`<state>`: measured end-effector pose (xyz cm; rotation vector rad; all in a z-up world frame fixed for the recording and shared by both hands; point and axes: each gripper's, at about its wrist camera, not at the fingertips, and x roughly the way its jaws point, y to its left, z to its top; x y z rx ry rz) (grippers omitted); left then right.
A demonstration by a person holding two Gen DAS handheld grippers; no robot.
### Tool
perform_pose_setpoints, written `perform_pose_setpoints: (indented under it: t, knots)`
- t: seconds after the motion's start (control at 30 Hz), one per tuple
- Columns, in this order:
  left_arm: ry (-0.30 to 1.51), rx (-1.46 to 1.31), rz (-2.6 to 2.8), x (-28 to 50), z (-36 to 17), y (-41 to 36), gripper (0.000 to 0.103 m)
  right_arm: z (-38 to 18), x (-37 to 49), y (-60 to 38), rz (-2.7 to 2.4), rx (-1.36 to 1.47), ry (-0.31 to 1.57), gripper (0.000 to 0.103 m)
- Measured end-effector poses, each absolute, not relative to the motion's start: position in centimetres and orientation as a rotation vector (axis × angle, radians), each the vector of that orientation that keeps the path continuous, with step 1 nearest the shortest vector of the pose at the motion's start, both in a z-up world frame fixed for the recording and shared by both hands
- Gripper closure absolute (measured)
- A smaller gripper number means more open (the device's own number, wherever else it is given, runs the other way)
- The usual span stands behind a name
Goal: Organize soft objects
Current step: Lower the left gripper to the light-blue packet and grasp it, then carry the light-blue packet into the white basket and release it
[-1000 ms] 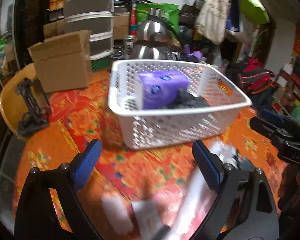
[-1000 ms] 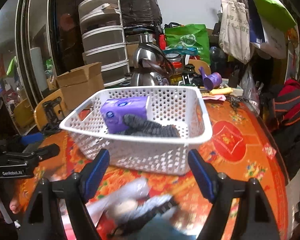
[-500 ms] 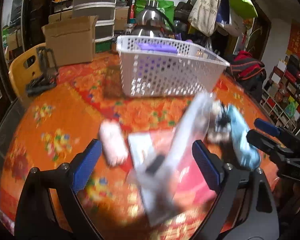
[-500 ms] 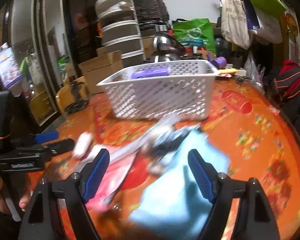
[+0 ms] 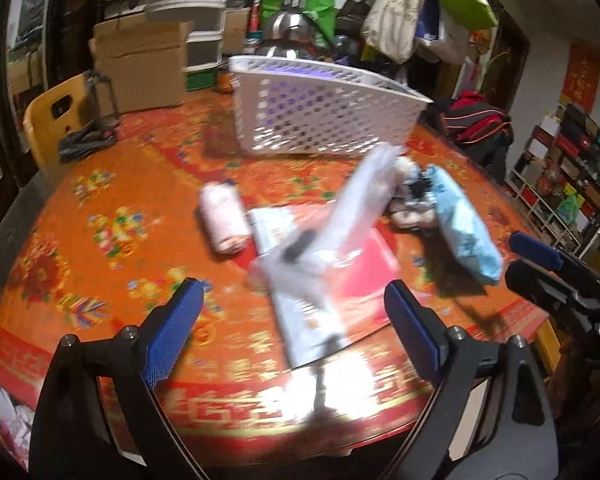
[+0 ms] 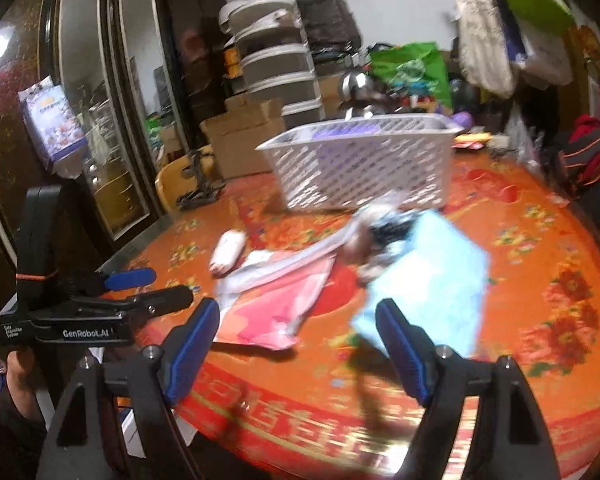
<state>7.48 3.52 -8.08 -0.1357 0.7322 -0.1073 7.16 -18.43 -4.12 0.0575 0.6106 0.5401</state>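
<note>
Hovering over the table (image 5: 52, 240), both grippers, left (image 5: 292, 324) and right (image 6: 298, 344), stood wide and empty. The soft pile lay before the basket (image 5: 324, 120): pink roll (image 5: 224, 220), slippery-looking plastic bag (image 5: 340, 216), blue pack (image 5: 464, 228). The light, squashy roll looked best pinched across its middle.

warm indoor light; heavy motion blur; fisheye bending, dark corners; glare on near table edge (image 5: 300, 404).

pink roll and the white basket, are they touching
Apart. The left wrist view shows the pink roll lying on the tablecloth well in front of the white basket, with a stretch of bare cloth between them.
</note>
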Motion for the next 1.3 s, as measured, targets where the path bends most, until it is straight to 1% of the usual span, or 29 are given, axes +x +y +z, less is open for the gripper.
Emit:
perform_pose_setpoints:
  t: [0.13,0.33,0.5,0.57,0.77,0.87,0.93,1.07,1.13,1.17,1.2,1.3]
  knots:
    - [0.730,-0.119,-0.146,8.9,-7.3,0.5,0.012,-4.3,6.9,-21.8,0.463,0.066,0.610,0.023]
    - [0.761,-0.093,-0.191,11.8,-7.2,-4.0,0.012,-7.1,7.4,-25.9,0.416,0.131,0.648,0.024]
    - [0.774,-0.091,-0.230,13.3,-7.7,-6.7,0.013,-8.8,8.7,-27.0,0.462,0.163,0.677,0.036]
    - [0.760,-0.081,-0.233,13.4,-7.8,-7.3,0.013,-9.3,9.4,-27.4,0.477,0.188,0.682,0.038]
    - [0.743,-0.053,-0.299,14.4,-7.9,-9.4,0.020,-9.9,11.0,-27.5,0.530,0.218,0.701,0.046]
    - [0.751,-0.052,-0.334,15.3,-8.2,-10.2,0.028,-10.2,11.6,-27.7,0.558,0.236,0.715,0.051]
    - [0.770,-0.060,-0.359,15.9,-8.7,-10.6,0.041,-10.4,12.0,-27.8,0.557,0.236,0.717,0.051]
    - [0.793,-0.069,-0.388,16.7,-9.6,-11.3,0.049,-10.7,12.1,-28.0,0.576,0.254,0.724,0.053]
    - [0.793,-0.057,-0.407,16.7,-9.8,-11.7,0.063,-10.8,12.2,-27.9,0.582,0.254,0.727,0.055]
    - [0.795,-0.054,-0.420,16.7,-9.9,-11.9,0.066,-10.9,12.2,-27.9,0.589,0.254,0.730,0.056]
    - [0.799,-0.057,-0.430,16.7,-10.0,-12.0,0.072,-10.9,12.3,-27.9,0.589,0.248,0.729,0.057]
    - [0.833,-0.106,-0.464,17.2,-10.4,-11.6,0.074,-10.8,12.3,-27.6,0.590,0.228,0.725,0.059]
